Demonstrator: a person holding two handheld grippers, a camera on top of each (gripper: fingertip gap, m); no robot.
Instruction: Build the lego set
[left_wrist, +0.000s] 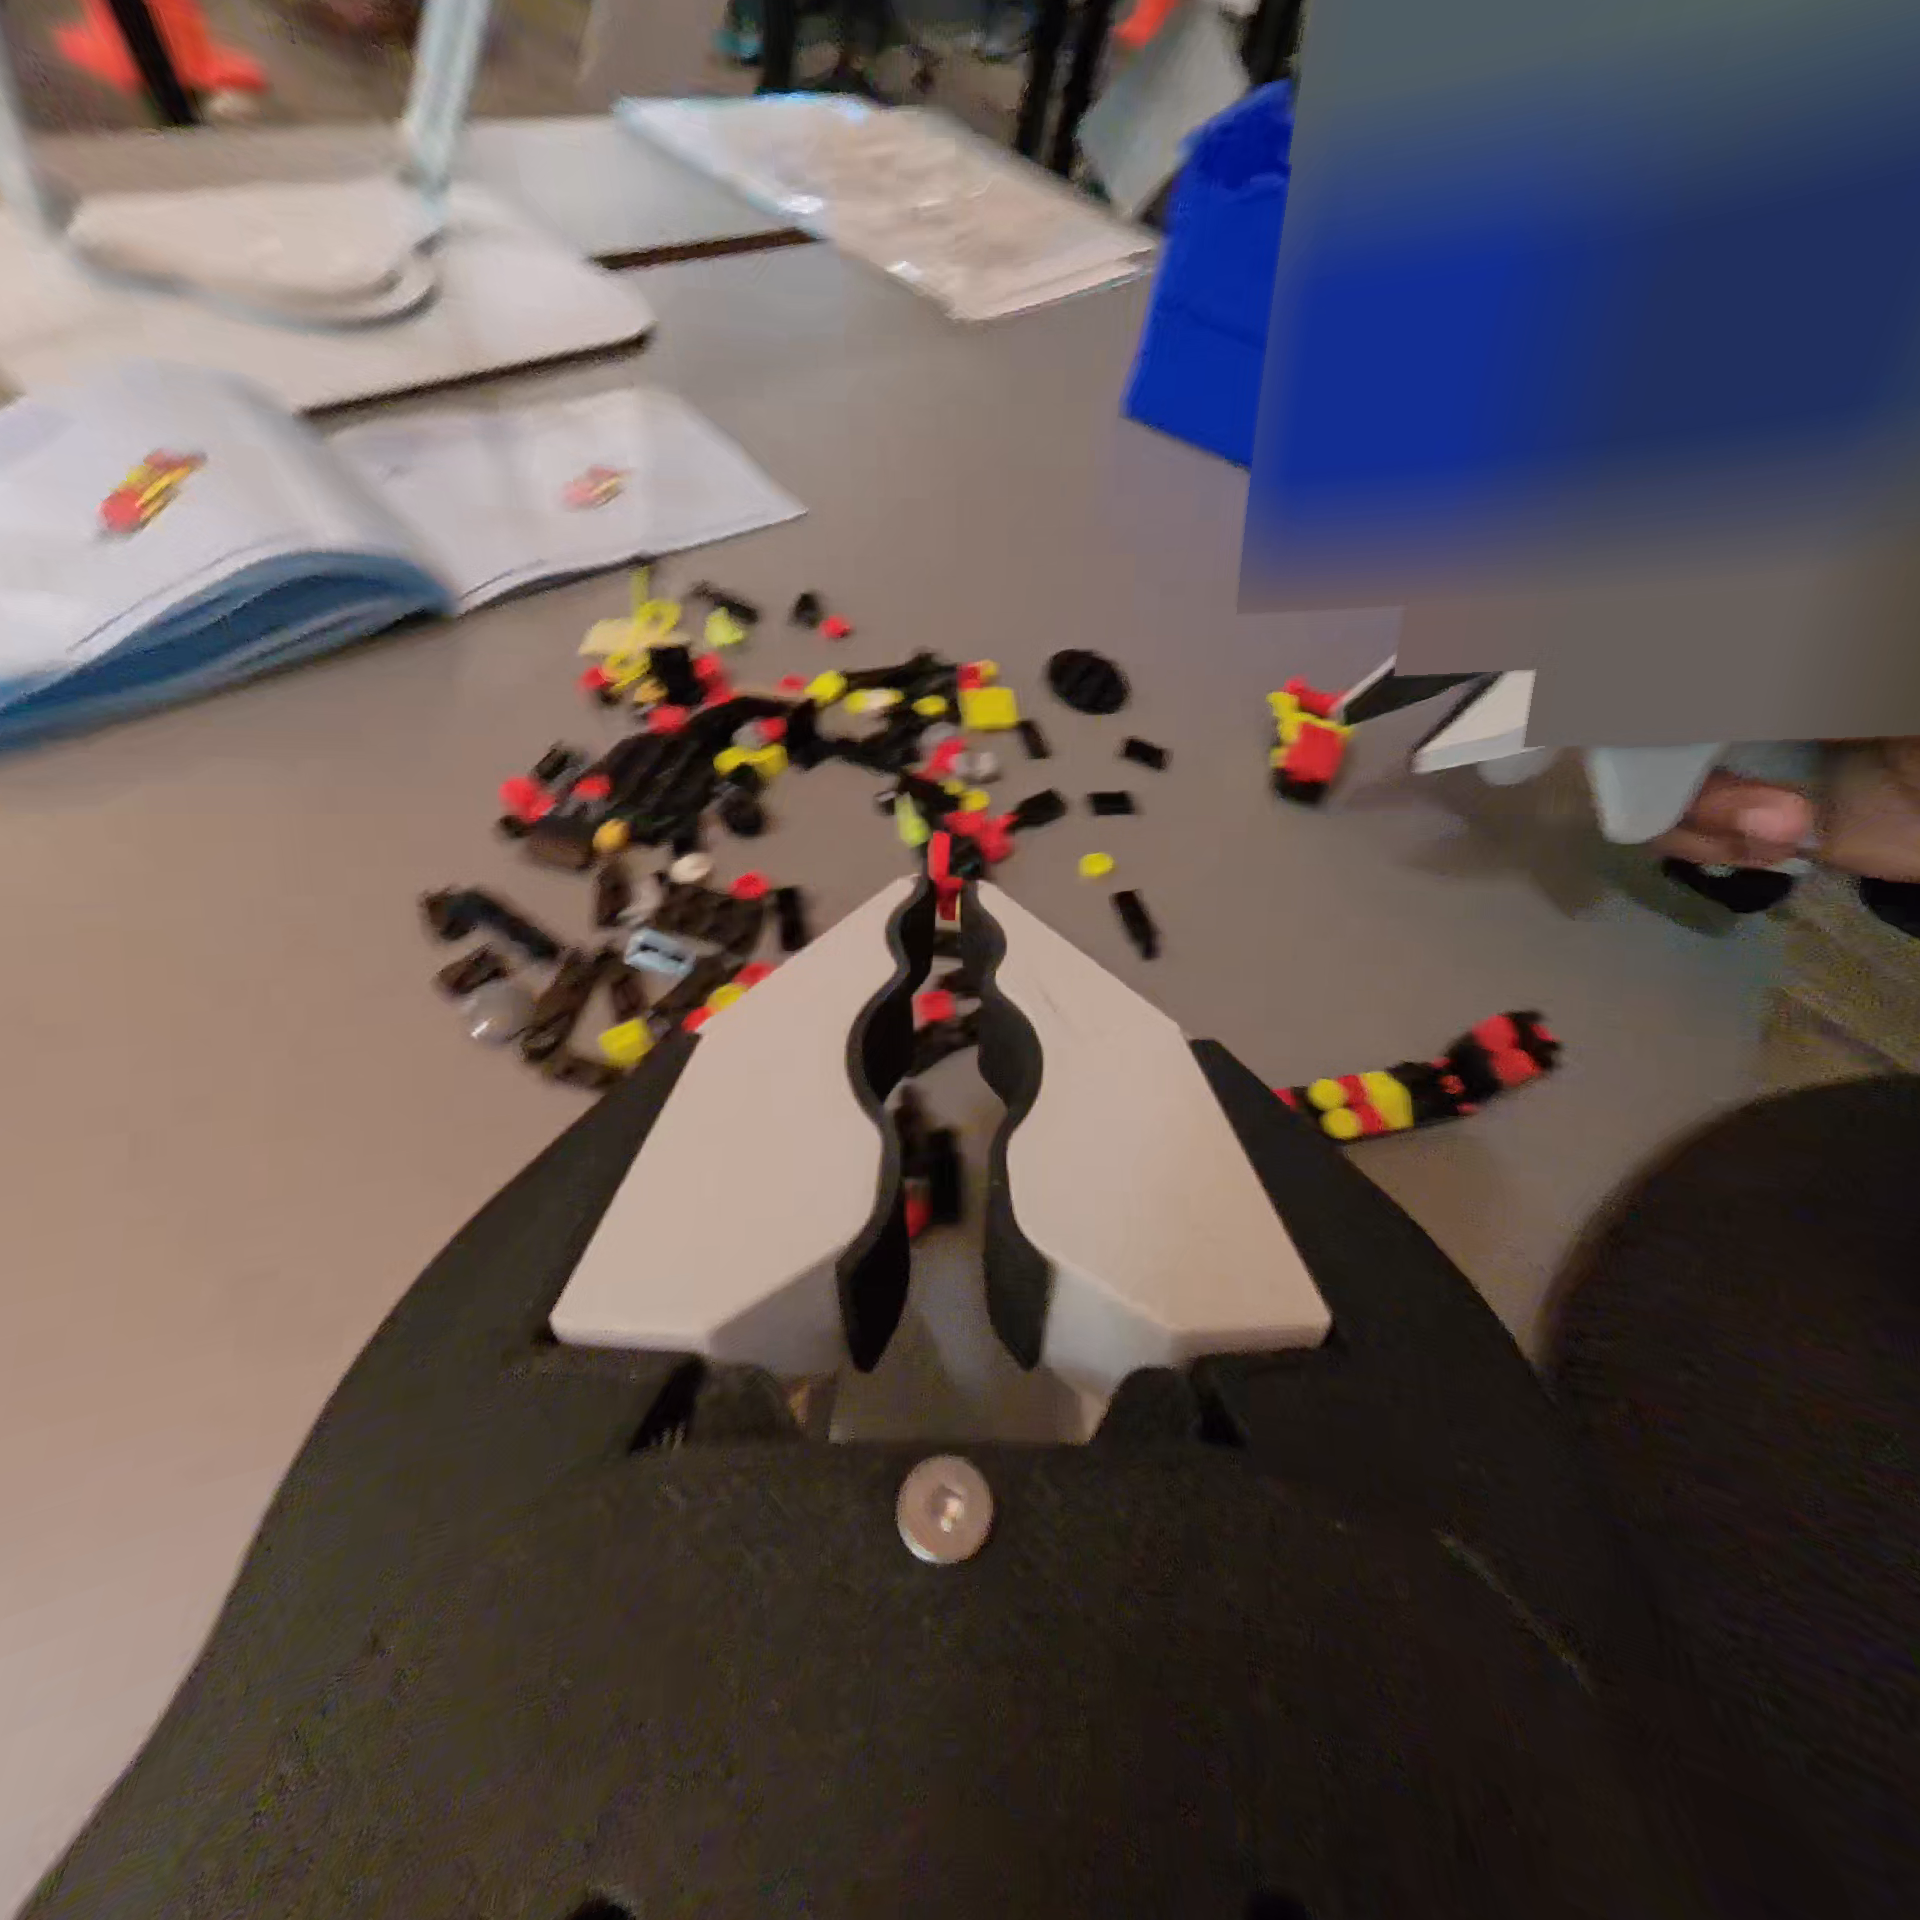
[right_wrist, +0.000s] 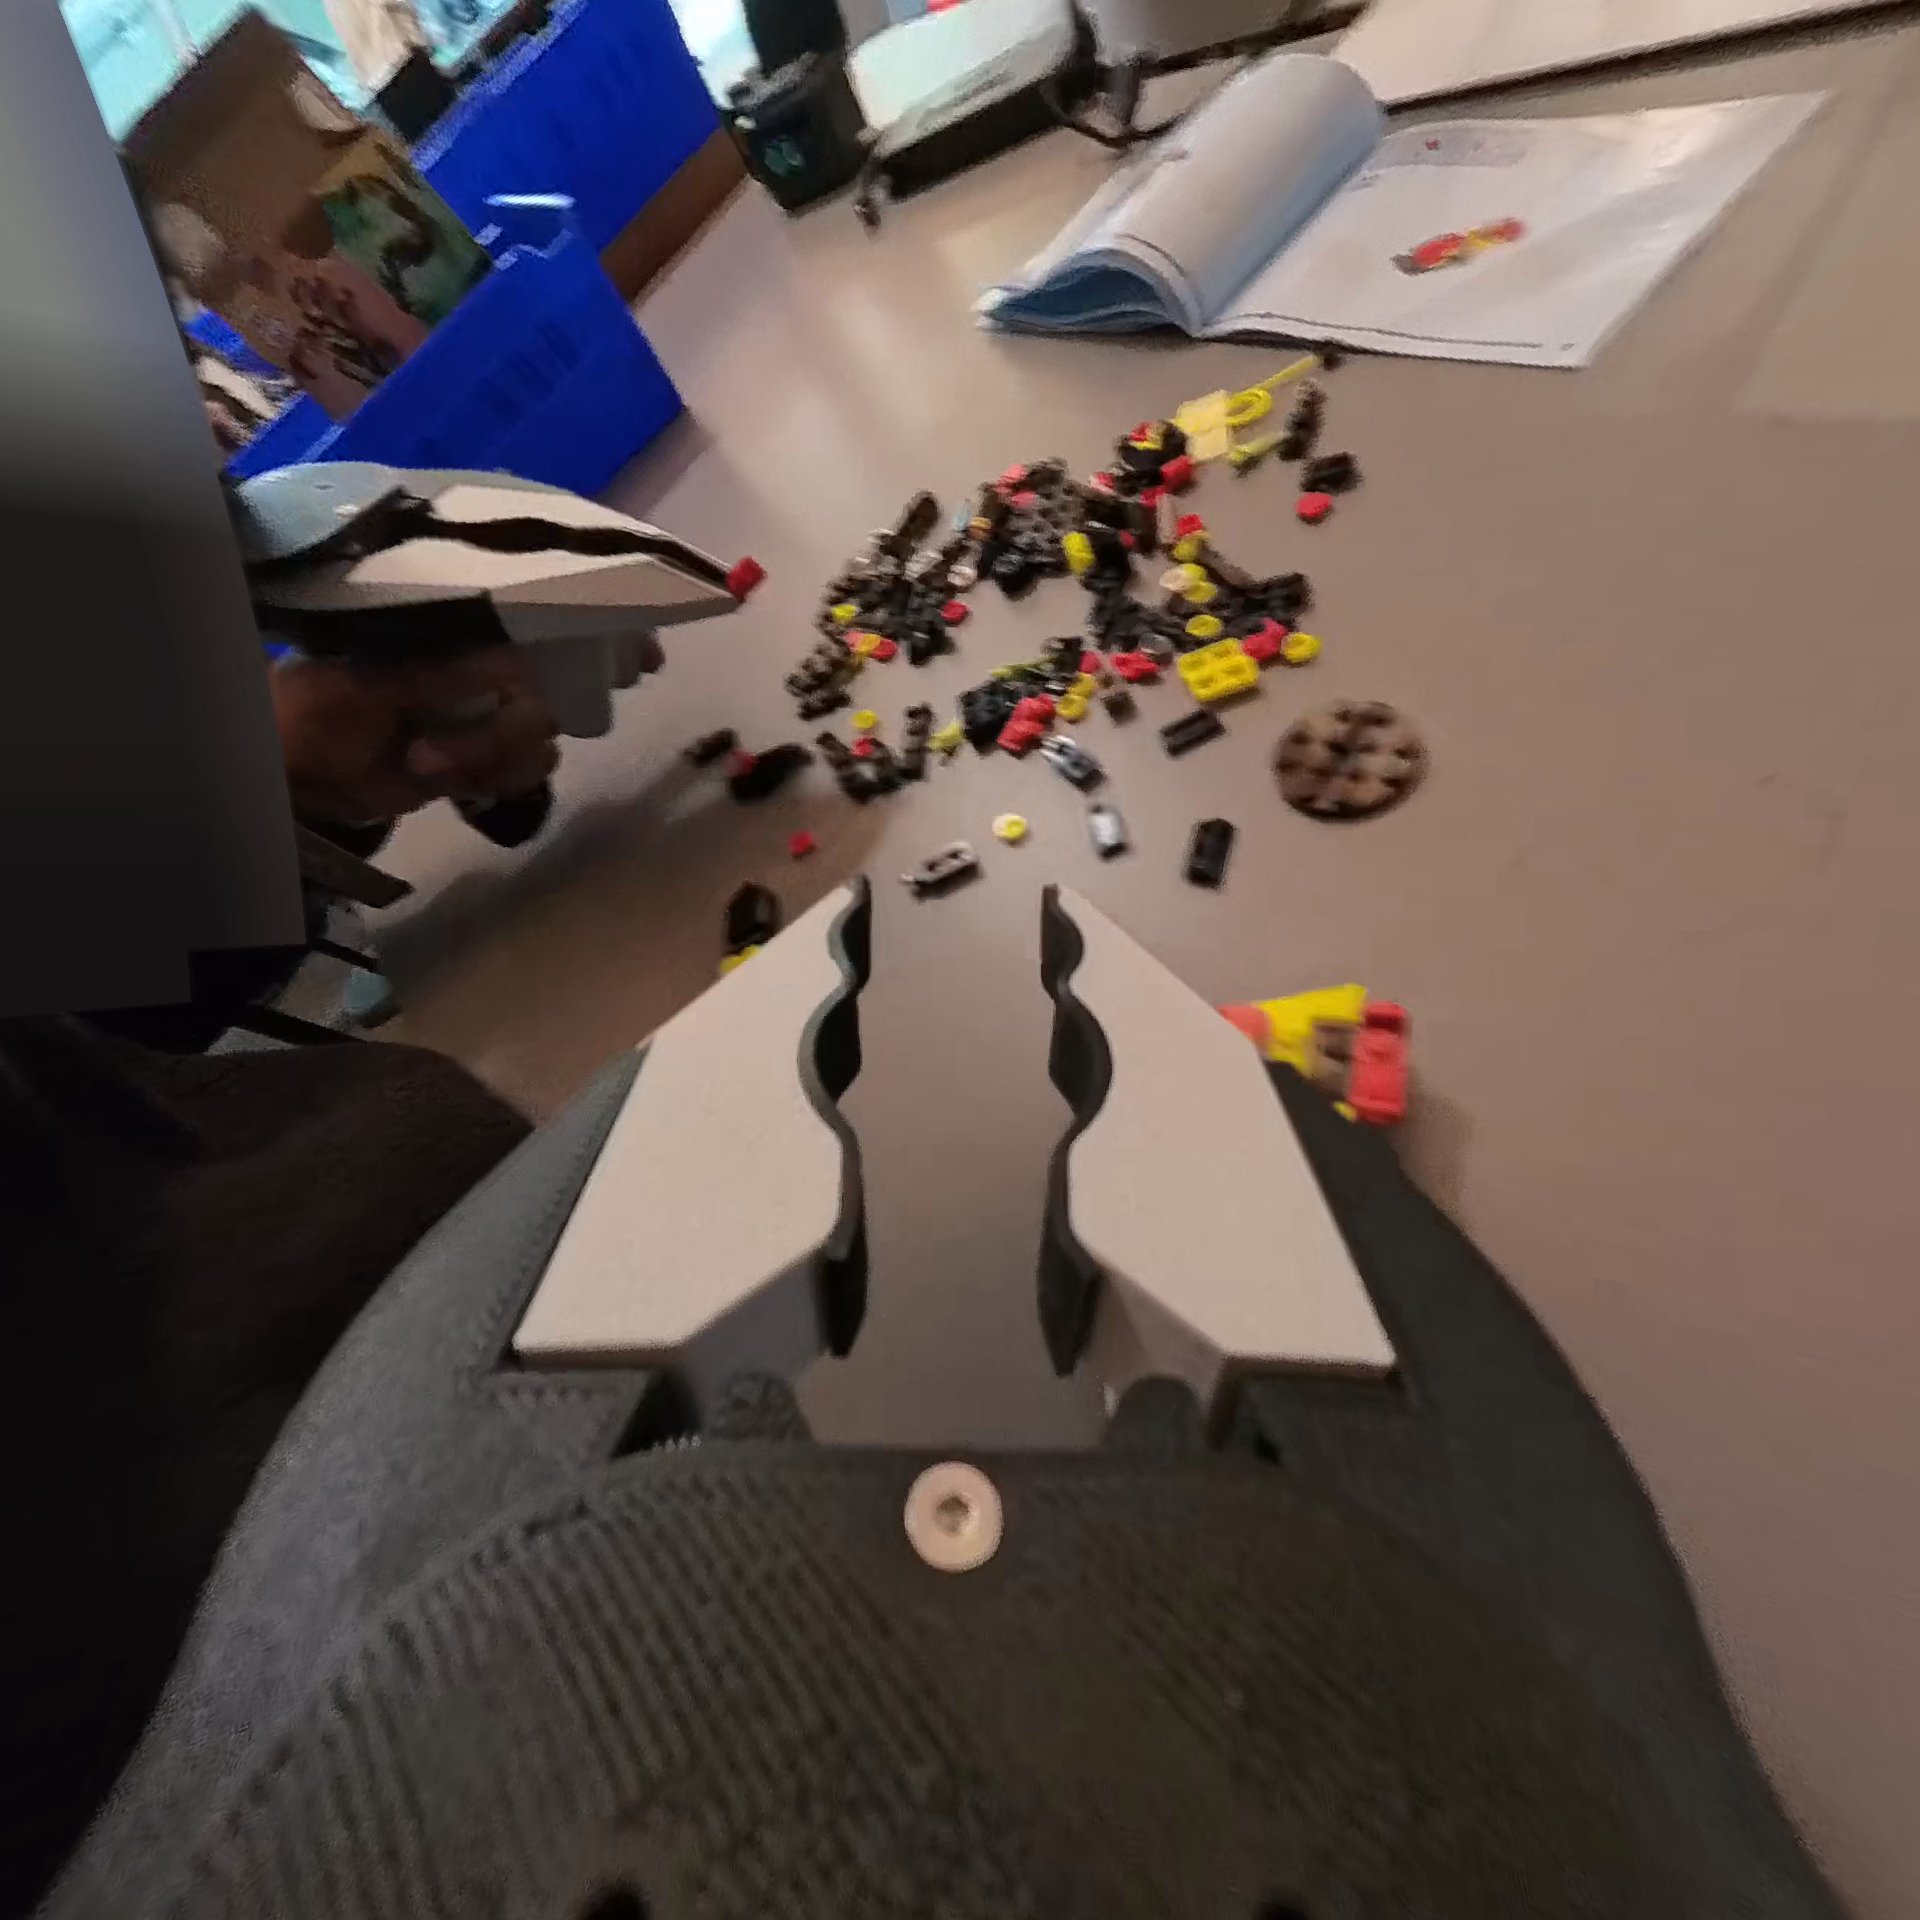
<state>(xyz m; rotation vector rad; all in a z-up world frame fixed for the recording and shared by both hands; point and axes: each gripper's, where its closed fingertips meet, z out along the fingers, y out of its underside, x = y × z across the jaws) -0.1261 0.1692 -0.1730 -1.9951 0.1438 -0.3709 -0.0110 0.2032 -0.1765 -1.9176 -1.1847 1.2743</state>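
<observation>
My left gripper (left_wrist: 948, 883) is shut on a small red lego piece (left_wrist: 943, 871), held above the table near the pile of loose black, red and yellow pieces (left_wrist: 779, 769). The right wrist view shows the same gripper at the left, with the red piece (right_wrist: 745, 575) pinched at its tips. My right gripper (right_wrist: 954, 894) is open and empty over bare table, short of the pile (right_wrist: 1081, 603). A small red and yellow assembly (right_wrist: 1340, 1049) lies just right of it and also shows in the left wrist view (left_wrist: 1309, 743). A longer black, red and yellow assembly (left_wrist: 1423, 1081) lies at the right.
An open instruction booklet (left_wrist: 260, 520) (right_wrist: 1351, 239) lies beyond the pile. A black round plate (left_wrist: 1086, 681) (right_wrist: 1351, 761) lies at the pile's edge. A blue bin (right_wrist: 520, 343) stands on the table. A clear plastic bag (left_wrist: 914, 197) and a white stand base (left_wrist: 260, 249) are farther back. My right gripper's tips are some 8 centimeters from the black round plate (right_wrist: 1351, 761). It turns up in the left wrist view (left_wrist: 1101, 670) as well.
</observation>
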